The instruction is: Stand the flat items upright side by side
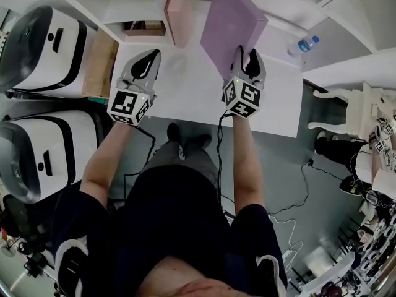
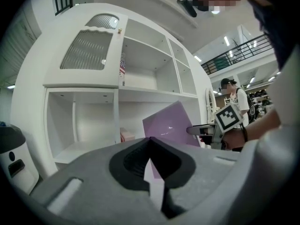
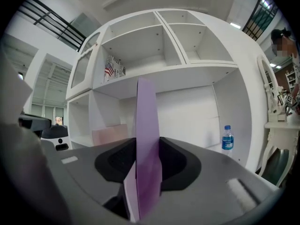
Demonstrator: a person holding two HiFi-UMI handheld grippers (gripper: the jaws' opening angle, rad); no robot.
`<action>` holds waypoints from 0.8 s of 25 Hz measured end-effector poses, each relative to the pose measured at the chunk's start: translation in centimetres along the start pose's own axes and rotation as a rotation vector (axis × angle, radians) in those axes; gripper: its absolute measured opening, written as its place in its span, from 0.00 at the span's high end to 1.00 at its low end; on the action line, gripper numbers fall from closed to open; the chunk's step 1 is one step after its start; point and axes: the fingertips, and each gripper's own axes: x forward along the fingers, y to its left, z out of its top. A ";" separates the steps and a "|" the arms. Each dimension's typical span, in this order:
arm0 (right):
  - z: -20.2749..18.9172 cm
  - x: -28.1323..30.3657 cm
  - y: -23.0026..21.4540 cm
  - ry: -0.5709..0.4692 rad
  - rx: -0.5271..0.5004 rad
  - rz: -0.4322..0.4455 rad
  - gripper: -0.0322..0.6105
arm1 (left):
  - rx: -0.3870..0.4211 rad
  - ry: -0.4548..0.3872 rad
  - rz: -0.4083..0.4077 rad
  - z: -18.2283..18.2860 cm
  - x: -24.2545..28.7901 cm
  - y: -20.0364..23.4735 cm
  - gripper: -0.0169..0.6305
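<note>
My right gripper (image 1: 245, 55) is shut on the near edge of a flat purple box (image 1: 231, 25), holding it on edge and tilted over the white shelf surface (image 1: 185, 88). In the right gripper view the purple box (image 3: 146, 139) runs edge-on between the jaws. A pink flat box (image 1: 179, 11) stands upright at the back of the shelf, left of the purple one. My left gripper (image 1: 148, 59) is shut and holds nothing, hovering over the shelf's left part. From the left gripper view, the purple box (image 2: 171, 125) and the right gripper (image 2: 199, 131) show ahead on the right.
A water bottle (image 1: 304, 44) lies on the shelf to the right; it appears as a water bottle (image 3: 227, 138) in the right gripper view. White shelf dividers rise behind. Two white machines (image 1: 43, 48) stand at left, a cardboard box (image 1: 99, 64) beside them. A white chair (image 1: 349, 113) is at right.
</note>
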 end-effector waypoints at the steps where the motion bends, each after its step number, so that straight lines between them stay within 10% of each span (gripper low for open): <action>1: -0.1 0.5 0.4 0.000 -0.012 -0.004 0.72 | 0.002 0.001 0.002 -0.1 -0.3 0.4 0.97; 20: -1.7 9.0 6.2 -0.024 -0.132 -0.059 0.72 | 0.002 -0.007 0.021 -1.7 -2.9 6.6 0.97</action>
